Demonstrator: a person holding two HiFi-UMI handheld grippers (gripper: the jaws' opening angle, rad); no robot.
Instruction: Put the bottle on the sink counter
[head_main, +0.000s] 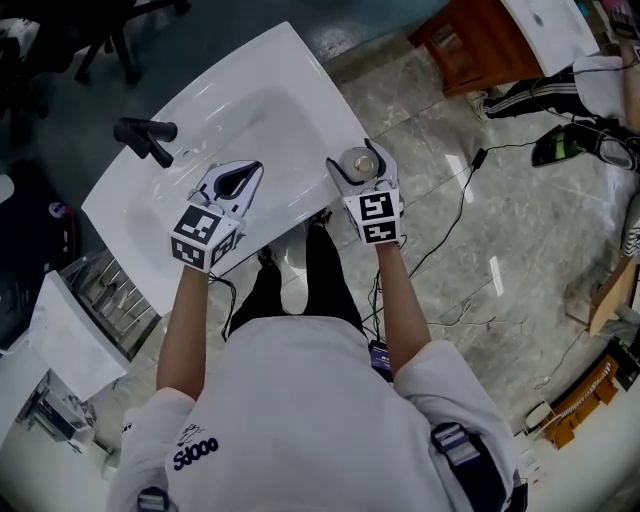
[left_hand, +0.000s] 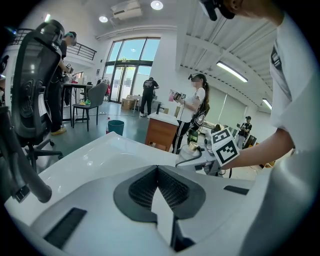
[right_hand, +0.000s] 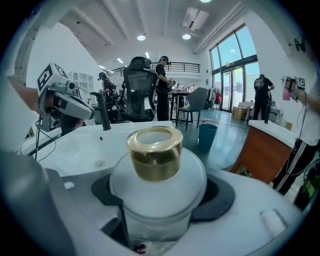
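You hold the bottle at the sink's right rim.
Head view: at centre, your right gripper (head_main: 358, 168) pinches the bottle (head_main: 361, 160) at the right rim of the sink (head_main: 250, 90); your left gripper (head_main: 245, 178) is just left, above the basin. Left gripper view: its fingers are pressed together, empty. Right gripper view: the bottle, gold cap (right_hand: 154, 152) up, fills the lower centre between the fingers.

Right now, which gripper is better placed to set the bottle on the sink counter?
Right: the right gripper holds the bottle at the edge of the sink counter; the left gripper is shut and empty.
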